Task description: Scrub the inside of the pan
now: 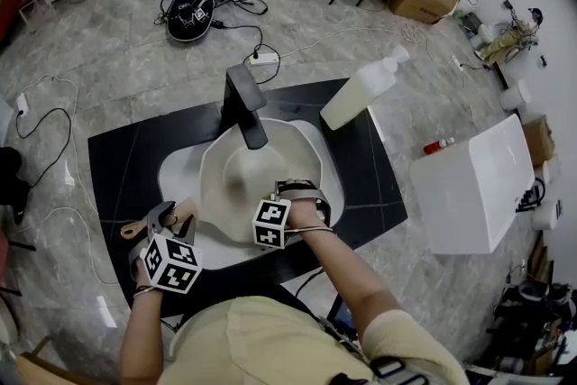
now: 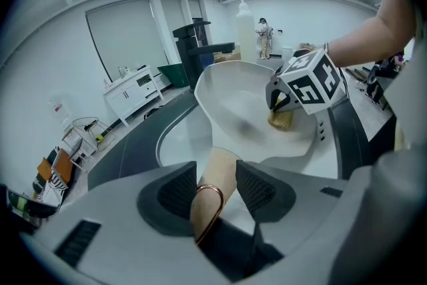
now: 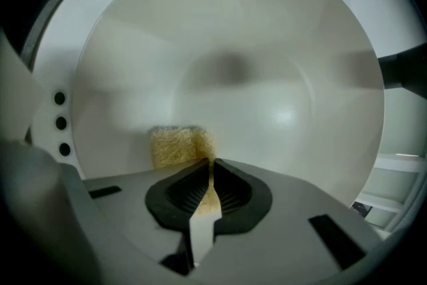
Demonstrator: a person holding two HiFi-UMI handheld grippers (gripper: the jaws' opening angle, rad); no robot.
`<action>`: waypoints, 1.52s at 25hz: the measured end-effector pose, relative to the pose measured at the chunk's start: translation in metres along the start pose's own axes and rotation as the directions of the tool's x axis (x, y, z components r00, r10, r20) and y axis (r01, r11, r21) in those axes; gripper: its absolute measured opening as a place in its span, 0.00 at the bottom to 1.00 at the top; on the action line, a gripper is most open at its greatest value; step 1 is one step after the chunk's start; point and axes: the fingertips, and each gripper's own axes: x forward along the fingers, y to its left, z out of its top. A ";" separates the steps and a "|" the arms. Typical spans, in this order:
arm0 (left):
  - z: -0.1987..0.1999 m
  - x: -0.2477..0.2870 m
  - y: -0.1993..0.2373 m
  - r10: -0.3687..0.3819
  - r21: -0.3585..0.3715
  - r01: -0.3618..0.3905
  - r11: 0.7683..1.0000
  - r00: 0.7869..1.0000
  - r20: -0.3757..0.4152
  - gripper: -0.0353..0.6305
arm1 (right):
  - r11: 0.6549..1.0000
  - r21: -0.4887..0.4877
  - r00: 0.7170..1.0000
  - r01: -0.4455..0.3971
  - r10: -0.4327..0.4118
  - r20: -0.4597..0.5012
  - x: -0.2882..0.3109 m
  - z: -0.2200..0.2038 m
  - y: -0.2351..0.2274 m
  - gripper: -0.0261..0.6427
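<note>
Pan [image 3: 267, 70]: white, sits tilted in the sink [image 1: 177, 160] under the faucet [image 1: 244, 104]. Sponge [image 3: 175, 145] pressed on the pan's inner wall, low side. Right gripper [image 3: 210, 167] pinched tight on the sponge's near edge. Left gripper [image 2: 217, 186] clamped on the handle [image 2: 223, 158], steadying the pan.

Step, as judged: scrubbing under way. Next move calls for sweeping the sponge round the floor and walls while the left keeps the handle firm.
</note>
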 end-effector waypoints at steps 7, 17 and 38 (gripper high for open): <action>0.000 -0.001 0.000 -0.001 0.000 0.001 1.000 1.000 0.004 0.32 | 0.992 0.057 0.993 0.115 -0.113 -0.040 0.001 -0.015 -0.031 0.09; 0.000 0.000 0.001 0.002 0.003 -0.002 1.000 1.000 0.012 0.32 | 0.947 0.179 0.964 0.266 -0.264 -0.031 -0.008 -0.023 -0.081 0.09; 0.000 -0.001 0.000 0.013 0.000 -0.013 1.000 1.000 0.020 0.32 | 0.772 0.581 0.910 0.258 -0.396 0.122 -0.025 0.008 -0.116 0.09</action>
